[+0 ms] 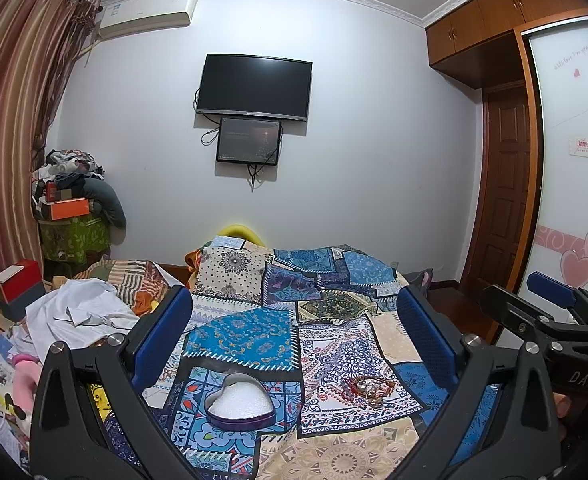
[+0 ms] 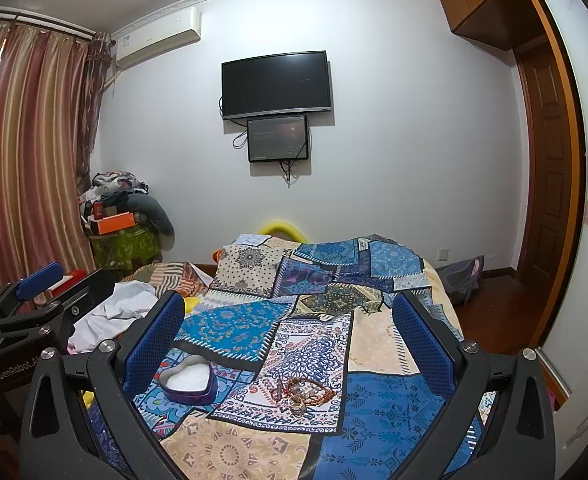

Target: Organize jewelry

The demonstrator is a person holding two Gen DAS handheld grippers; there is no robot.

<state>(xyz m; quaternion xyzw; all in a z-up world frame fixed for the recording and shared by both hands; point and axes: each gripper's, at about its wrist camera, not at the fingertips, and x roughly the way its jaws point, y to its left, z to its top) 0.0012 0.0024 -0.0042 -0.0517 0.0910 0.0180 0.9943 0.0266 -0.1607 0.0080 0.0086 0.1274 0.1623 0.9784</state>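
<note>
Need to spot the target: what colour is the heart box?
Purple wall, white lining; heart box shows best in the right wrist view.

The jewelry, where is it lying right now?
The jewelry lies in a small heap on the patterned bedspread, just right of the heart-shaped box, low in both views.

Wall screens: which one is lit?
The smaller lower screen shows a faint image; the larger TV above it is black.

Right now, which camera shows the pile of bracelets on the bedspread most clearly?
The right wrist view. There the pile of bracelets lies near the middle between the open fingers, and single beaded loops can be told apart. In the left wrist view the same pile sits off to the right, smaller and blurrier, beside the heart-shaped box.
</note>
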